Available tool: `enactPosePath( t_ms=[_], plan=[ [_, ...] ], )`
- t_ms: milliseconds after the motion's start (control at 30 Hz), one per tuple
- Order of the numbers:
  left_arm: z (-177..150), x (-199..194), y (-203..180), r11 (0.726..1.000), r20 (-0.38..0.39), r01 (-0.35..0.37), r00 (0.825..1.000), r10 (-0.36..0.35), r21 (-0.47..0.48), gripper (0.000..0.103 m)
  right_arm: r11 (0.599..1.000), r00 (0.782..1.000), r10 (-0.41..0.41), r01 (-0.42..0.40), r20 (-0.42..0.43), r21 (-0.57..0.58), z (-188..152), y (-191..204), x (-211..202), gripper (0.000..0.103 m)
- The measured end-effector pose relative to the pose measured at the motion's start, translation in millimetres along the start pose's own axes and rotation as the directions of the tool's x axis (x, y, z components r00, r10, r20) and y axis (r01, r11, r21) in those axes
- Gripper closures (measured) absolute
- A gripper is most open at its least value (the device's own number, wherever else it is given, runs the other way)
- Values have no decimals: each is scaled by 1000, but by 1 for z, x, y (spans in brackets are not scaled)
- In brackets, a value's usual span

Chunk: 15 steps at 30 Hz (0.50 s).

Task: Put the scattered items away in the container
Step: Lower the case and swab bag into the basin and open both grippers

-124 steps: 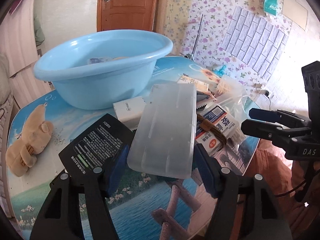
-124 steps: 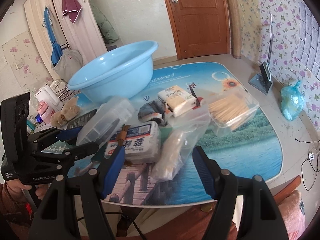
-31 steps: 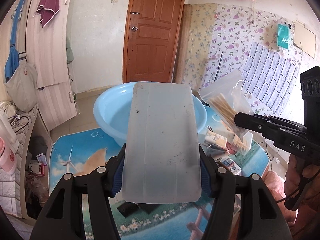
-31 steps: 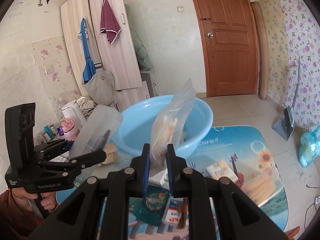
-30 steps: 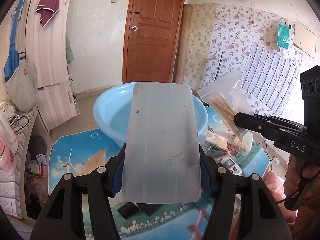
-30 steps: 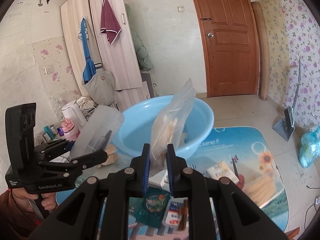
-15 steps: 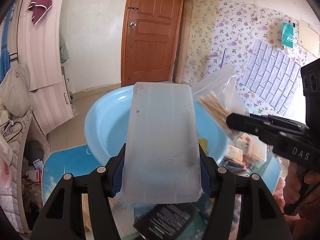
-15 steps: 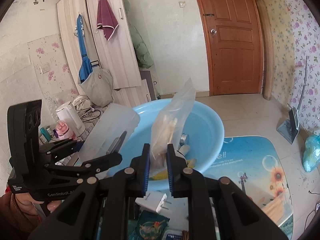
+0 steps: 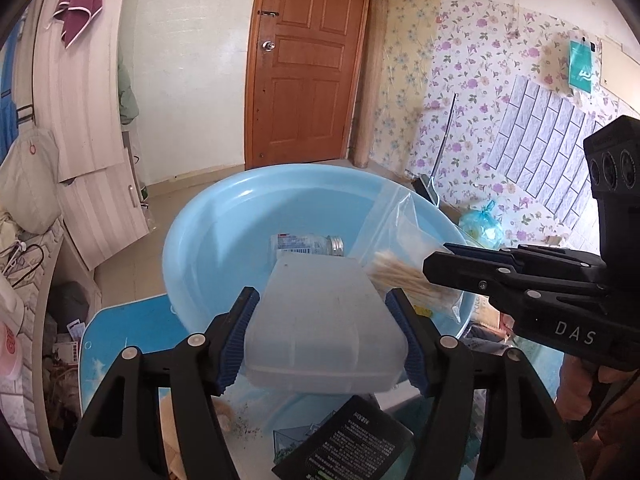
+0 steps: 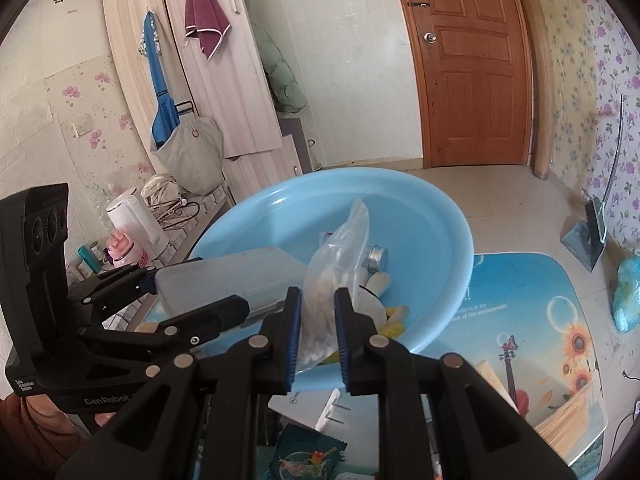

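Closest to the left wrist camera, a black packet with small white print lies on the picture-covered surface. Just above it, the left gripper has its jaws clamped on the two sides of a cloudy plastic box. The box is held over the near rim of the light blue basin, with its far end tipped down into it.

From the right wrist camera, a white plug lies on the surface below the right gripper. The jaws of this gripper are squeezed together on a clear bag of cotton swabs. The bag stands up between them, over the inside of the basin, just beside the box.

Down in the basin lies a small clear bottle with a silver cap, resting on its side. Something yellow sits near it.

Past the basin is a brown wooden door. A dark red towel hangs on a pale wardrobe.
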<state>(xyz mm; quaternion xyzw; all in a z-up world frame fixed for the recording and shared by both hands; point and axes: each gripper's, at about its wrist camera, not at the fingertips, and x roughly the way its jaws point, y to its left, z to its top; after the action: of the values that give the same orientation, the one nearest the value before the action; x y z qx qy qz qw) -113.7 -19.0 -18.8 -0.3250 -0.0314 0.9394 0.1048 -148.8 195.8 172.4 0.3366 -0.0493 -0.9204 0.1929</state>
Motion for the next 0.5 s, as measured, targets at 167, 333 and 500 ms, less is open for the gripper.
enactPosePath(
  t_ms=[167, 333, 500],
  plan=[
    [-9, -7, -3, 1000, -6, -6, 1000, 5, -9, 37, 1000, 1000, -5, 5, -9, 14, -5, 1, -7, 84],
    [-15, -19, -10, 1000, 4, -4, 1000, 4, -2, 31, 1000, 1000, -10, 10, -13, 18, -13, 1, -17, 76],
    [-19, -24, -14, 1000, 0, -8, 1000, 8, 1, 31, 1000, 1000, -13, 14, -15, 12, -16, 6, -25, 76]
  ],
)
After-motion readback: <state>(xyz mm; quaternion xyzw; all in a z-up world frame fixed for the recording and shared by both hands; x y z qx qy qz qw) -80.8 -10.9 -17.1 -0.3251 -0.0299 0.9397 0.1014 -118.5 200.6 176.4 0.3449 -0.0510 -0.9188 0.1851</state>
